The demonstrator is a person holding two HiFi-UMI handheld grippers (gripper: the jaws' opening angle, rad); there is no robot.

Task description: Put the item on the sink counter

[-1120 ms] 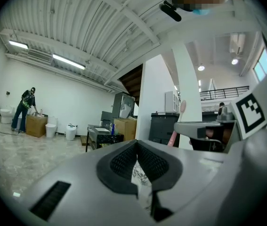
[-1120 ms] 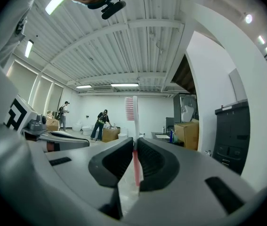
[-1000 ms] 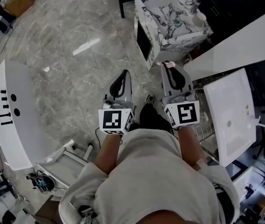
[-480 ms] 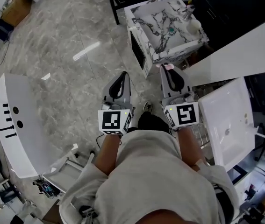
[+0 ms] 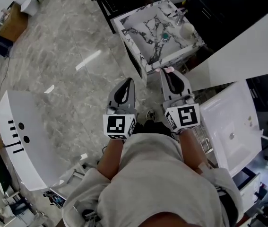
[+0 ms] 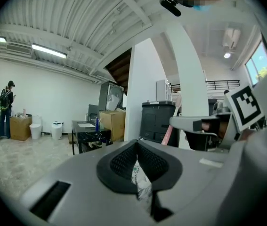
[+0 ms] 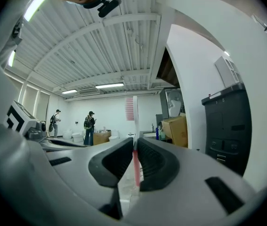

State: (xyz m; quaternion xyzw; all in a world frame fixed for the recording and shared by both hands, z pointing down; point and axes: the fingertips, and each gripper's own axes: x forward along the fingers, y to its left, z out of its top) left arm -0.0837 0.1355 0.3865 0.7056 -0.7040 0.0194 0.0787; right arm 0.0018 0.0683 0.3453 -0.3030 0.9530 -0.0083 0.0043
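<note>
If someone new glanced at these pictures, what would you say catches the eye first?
Most striking is the pink-and-white toothbrush, standing upright and clamped in the right gripper. In the head view, a black-veined marble sink lies just ahead of both grippers, with a plain white sink off to the right. The left gripper is shut on nothing.
</note>
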